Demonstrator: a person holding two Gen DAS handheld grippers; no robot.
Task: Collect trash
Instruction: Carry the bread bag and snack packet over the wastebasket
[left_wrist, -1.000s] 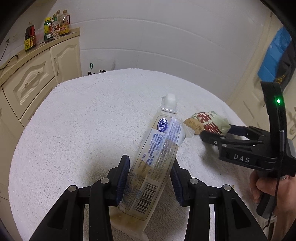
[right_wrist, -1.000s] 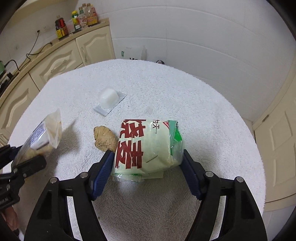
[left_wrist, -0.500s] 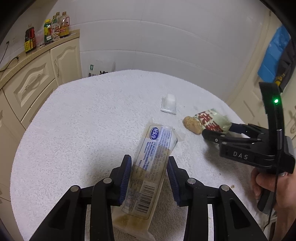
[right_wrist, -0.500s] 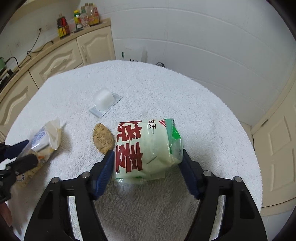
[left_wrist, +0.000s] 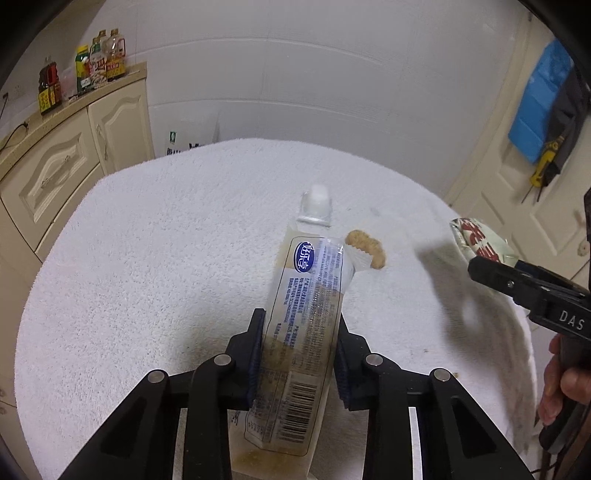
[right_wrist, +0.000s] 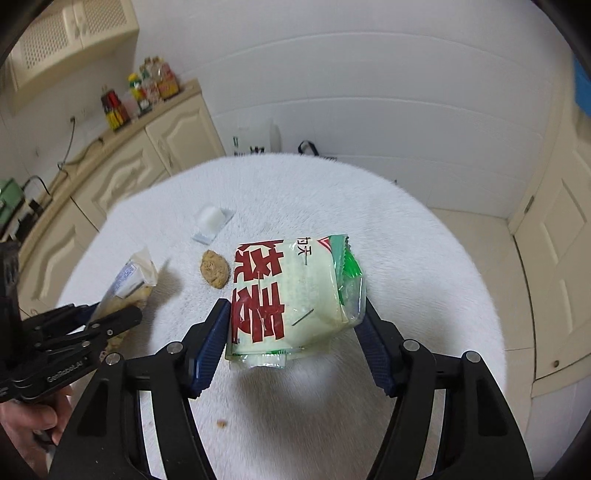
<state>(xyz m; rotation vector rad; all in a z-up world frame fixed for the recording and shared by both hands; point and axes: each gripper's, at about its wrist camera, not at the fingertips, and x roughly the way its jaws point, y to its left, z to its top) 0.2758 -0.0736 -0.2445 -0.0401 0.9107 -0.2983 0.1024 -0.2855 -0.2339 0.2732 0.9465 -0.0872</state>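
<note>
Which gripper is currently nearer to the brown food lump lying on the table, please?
Probably the left. The left gripper, shut on the clear wrapper, hangs just short of the brown lump; the right gripper, holding the green packet, sits beside it.

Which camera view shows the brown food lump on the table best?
The right wrist view: the brown lump lies whole and uncovered on the white cloth, beside the green packet. In the left wrist view, the clear wrapper held by the left gripper covers its near edge.

White tiled wall (left_wrist: 332, 74), cream cabinets (left_wrist: 74, 155), cream door (right_wrist: 554, 258).
</note>
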